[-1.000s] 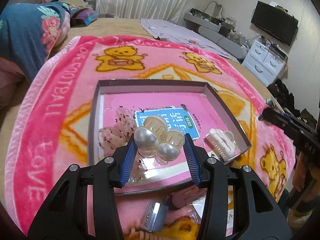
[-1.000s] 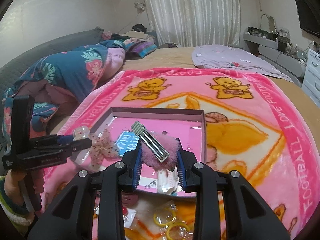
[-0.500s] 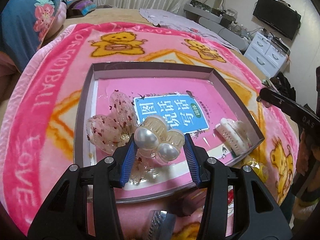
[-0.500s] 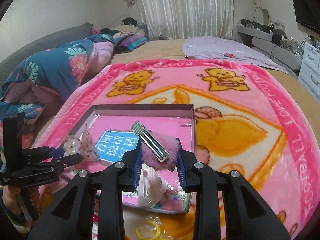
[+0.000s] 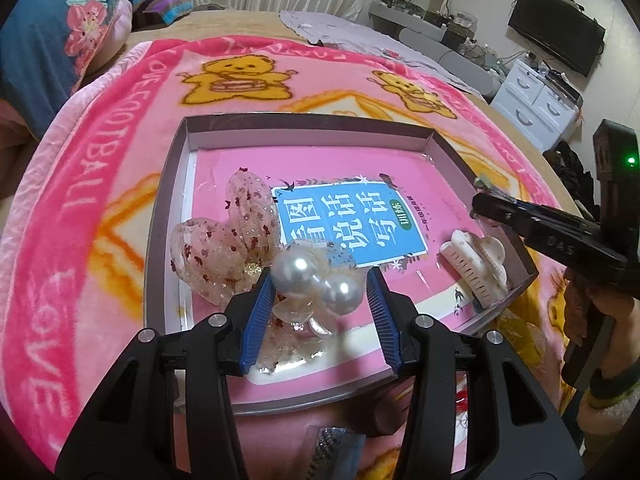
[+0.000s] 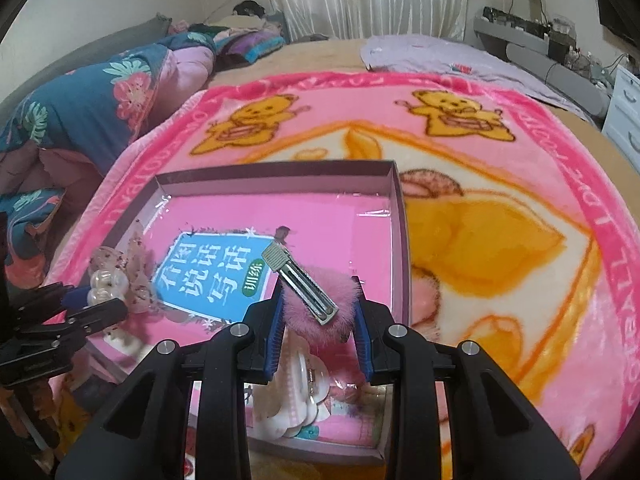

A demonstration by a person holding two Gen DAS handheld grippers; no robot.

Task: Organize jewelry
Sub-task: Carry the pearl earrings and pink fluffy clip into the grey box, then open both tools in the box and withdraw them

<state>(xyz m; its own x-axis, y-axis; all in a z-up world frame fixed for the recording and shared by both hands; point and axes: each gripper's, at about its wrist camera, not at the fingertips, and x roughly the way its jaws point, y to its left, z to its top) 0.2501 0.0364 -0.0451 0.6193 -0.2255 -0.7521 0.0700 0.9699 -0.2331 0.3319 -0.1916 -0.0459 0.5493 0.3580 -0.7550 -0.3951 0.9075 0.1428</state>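
A shallow grey box (image 5: 304, 130) with a pink book cover as its floor lies on a pink bear blanket (image 5: 120, 120). My left gripper (image 5: 320, 292) is over the box's near left part, jaws spread; the pearl hair clip (image 5: 316, 284) sits between them, touching the left pad only. A sheer speckled bow (image 5: 228, 236) lies beside it. A cream claw clip (image 5: 478, 268) lies at the box's right edge. My right gripper (image 6: 320, 312) is shut on a fuzzy pink hair clip (image 6: 316, 300) with a metal bar, held above the box (image 6: 280, 168).
More small accessories lie on the blanket in front of the box (image 5: 336, 444). A folded floral quilt (image 6: 80, 108) lies at the far left. A white drawer unit (image 5: 536, 100) and a TV (image 5: 556, 28) stand at the right.
Both grippers moved forward over the box. The left jaws spread wider, so the pearl clip, gripped before, now sits loose between them. The right gripper still holds the fuzzy clip.
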